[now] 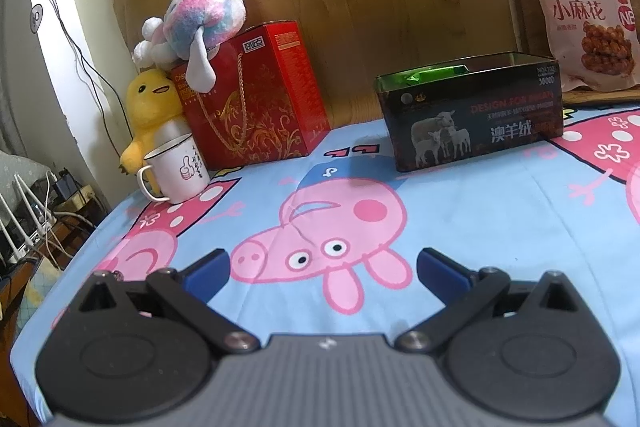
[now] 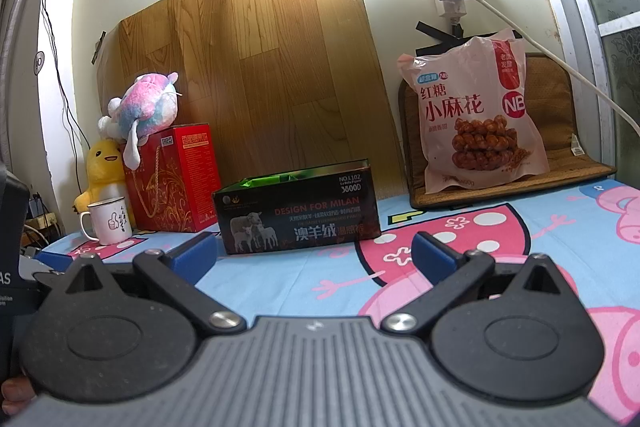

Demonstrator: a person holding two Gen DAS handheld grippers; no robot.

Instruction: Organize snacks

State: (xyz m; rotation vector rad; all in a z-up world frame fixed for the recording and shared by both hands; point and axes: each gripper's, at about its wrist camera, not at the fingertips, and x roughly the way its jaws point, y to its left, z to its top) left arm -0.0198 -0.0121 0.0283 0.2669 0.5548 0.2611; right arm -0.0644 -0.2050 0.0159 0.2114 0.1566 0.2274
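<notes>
An open black box with sheep pictures stands on the cartoon tablecloth; it also shows in the right wrist view. Green packets lie inside it, also seen in the right wrist view. A pink snack bag leans upright at the back right, on a brown mat in the right wrist view. My left gripper is open and empty, low over the cloth, well short of the box. My right gripper is open and empty, just in front of the box.
A red gift box stands at the back left with a pastel plush toy on top, a yellow plush duck and a white mug beside it. A wood-pattern board leans on the wall. The table's left edge drops to cables.
</notes>
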